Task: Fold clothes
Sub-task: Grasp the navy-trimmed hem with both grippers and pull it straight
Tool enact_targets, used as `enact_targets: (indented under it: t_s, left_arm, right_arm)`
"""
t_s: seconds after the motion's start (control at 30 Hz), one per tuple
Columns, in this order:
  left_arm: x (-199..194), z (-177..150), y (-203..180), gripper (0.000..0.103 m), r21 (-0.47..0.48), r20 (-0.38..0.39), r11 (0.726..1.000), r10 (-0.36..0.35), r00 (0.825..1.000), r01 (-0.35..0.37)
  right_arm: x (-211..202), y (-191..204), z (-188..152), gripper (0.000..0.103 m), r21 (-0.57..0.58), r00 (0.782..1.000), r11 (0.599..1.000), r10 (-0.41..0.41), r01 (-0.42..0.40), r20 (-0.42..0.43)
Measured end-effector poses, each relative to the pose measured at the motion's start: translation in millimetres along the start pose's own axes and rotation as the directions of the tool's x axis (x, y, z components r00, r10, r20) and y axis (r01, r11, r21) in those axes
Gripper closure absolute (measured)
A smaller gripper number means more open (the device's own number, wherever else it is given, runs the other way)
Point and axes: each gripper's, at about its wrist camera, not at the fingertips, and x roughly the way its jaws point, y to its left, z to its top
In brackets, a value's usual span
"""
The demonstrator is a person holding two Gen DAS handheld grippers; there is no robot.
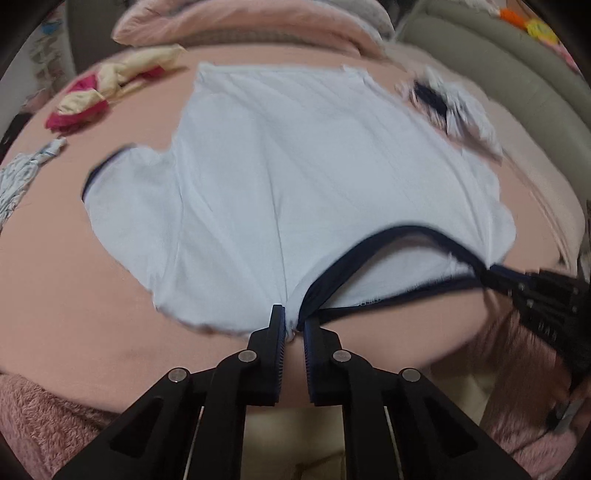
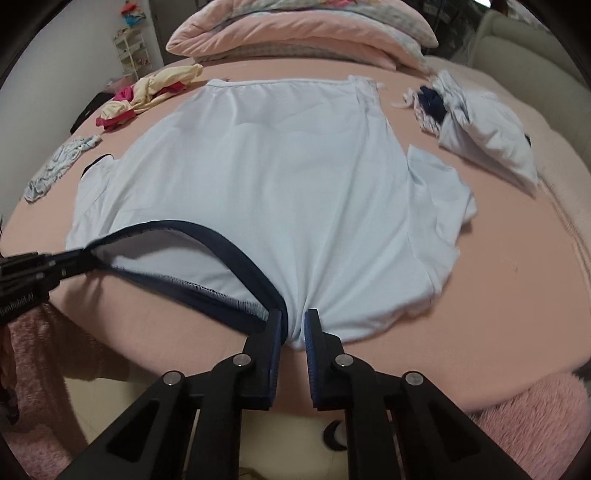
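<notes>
Lying spread on the pink bed, the pale blue T-shirt had its navy-trimmed neckline at the near edge and its hem at the far end, toward the pillows, so its long axis ran straight away from the person. One short sleeve reached out to each side. The left tool was pinched shut on the shoulder cloth just left of the neckline, and the right tool was clamped on the cloth just right of it; each showed at the rim of the other's view, gripping the collar's end.

Around the shirt the bedsheet lay bare on both flanks and along the near edge, leaving free room there. Further out, a pink and cream garment lay crumpled at the far left, a small patterned cloth nearer on the left, and a white and navy heap of clothes at the far right, all apart from the shirt. Stacked pink pillows and bedding closed off the far end. A fluffy pink cover hung at the near corners, a beige padded headboard or sofa stood on the right, and a white rack stood by the left wall.
</notes>
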Motion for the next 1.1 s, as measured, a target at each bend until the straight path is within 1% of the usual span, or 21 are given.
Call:
enact_targets:
  t_s: [0.07,0.1,0.17,0.23,0.27,0.3,0.33,0.37,0.4,0.43,0.5,0.57,0.7,0.73,0.8,0.93,1.0,1.1]
  left_arm:
    - [4.0,-4.5,1.4,0.094,0.010,-0.110,0.999,-0.040,0.993,0.041]
    - [1.0,-4.2,1.8,0.094,0.015,-0.136,0.998,-0.056,0.989,0.059]
    - [-14.7,2.3,5.8,0.094,-0.007,-0.086,0.996,-0.086,0.993,0.086]
    - [-25.6,12.8,9.1,0.094,-0.023,-0.025,0.994,-0.104,0.994,0.104]
    - [-27.5,19.7,10.2,0.094,-0.026,0.006,0.994,-0.103,0.995,0.103]
    - [-21.0,28.1,9.8,0.094,-0.015,0.018,0.997,-0.074,0.997,0.074]
    - [-13.1,35.7,9.3,0.094,-0.005,0.021,0.999,-0.047,0.999,0.047]
    - [1.2,39.6,9.0,0.094,0.004,-0.017,1.000,-0.031,0.999,0.031]
    - [13.7,42.3,8.5,0.094,0.015,-0.049,1.000,-0.015,0.999,0.016]
    - [17.5,38.8,7.4,0.094,0.034,-0.052,0.999,-0.004,0.999,0.006]
    - [24.3,31.6,5.4,0.094,0.072,-0.057,0.997,0.016,0.998,-0.012]
    - [21.8,22.3,8.2,0.094,0.092,-0.050,0.995,0.030,0.998,-0.025]
    - [19.2,12.6,25.3,0.094,0.017,-0.022,1.000,-0.026,0.999,0.026]
    - [19.4,12.5,26.3,0.094,0.013,-0.025,1.000,-0.026,0.999,0.027]
    - [19.4,11.8,24.0,0.094,0.030,-0.028,1.000,-0.006,1.000,0.007]
    - [16.8,6.2,21.5,0.094,0.054,-0.031,0.998,0.033,0.999,-0.031]
    - [14.8,2.5,26.7,0.094,0.031,-0.030,0.999,0.022,0.999,-0.022]
    - [12.5,-2.5,33.6,0.094,0.007,-0.029,1.000,0.010,1.000,-0.010]
  right_arm:
    - [6.4,-4.7,-6.2,0.092,0.022,0.998,1.000,0.006,-0.005,-0.055]
    - [7.4,-7.1,-9.6,0.092,0.034,0.997,0.999,0.011,-0.008,-0.077]
    - [-3.2,-11.1,-10.0,0.092,0.055,0.996,0.998,0.040,-0.036,-0.077]
    - [-22.3,-13.3,-4.2,0.092,0.072,0.995,0.993,0.096,-0.094,-0.024]
    - [-31.5,-12.5,2.5,0.092,0.066,0.993,0.990,0.120,-0.121,0.018]
    - [-38.6,-11.4,9.5,0.091,0.055,0.989,0.989,0.135,-0.138,0.054]
    - [-38.2,-9.2,18.0,0.091,0.032,0.990,0.992,0.121,-0.123,0.074]
    - [-35.7,-7.2,26.4,0.090,0.010,0.991,0.995,0.101,-0.102,0.089]
    - [-24.9,-6.5,34.2,0.089,-0.005,0.995,0.998,0.061,-0.061,0.082]
    - [-9.9,-6.7,38.7,0.089,-0.013,0.999,0.999,0.031,-0.030,0.043]
    - [22.3,-9.2,38.6,0.089,-0.014,0.998,1.000,0.001,-0.002,-0.067]
    - [24.9,-8.7,26.8,0.089,-0.011,0.999,1.000,0.001,-0.002,-0.053]
    - [20.7,-2.6,9.3,0.089,-0.007,0.999,1.000,-0.024,0.024,-0.035]
    - [20.2,-0.9,7.9,0.089,-0.012,0.999,0.999,-0.032,0.032,-0.034]
    - [19.7,0.9,7.6,0.089,-0.026,0.998,0.999,-0.041,0.040,-0.038]
    - [19.6,-8.3,8.4,0.089,0.005,0.999,1.000,-0.004,0.005,-0.049]
    - [20.4,-13.9,10.4,0.089,0.009,0.999,1.000,0.011,-0.010,-0.052]
    - [21.0,-11.6,7.8,0.089,-0.012,0.999,1.000,0.006,-0.007,-0.053]
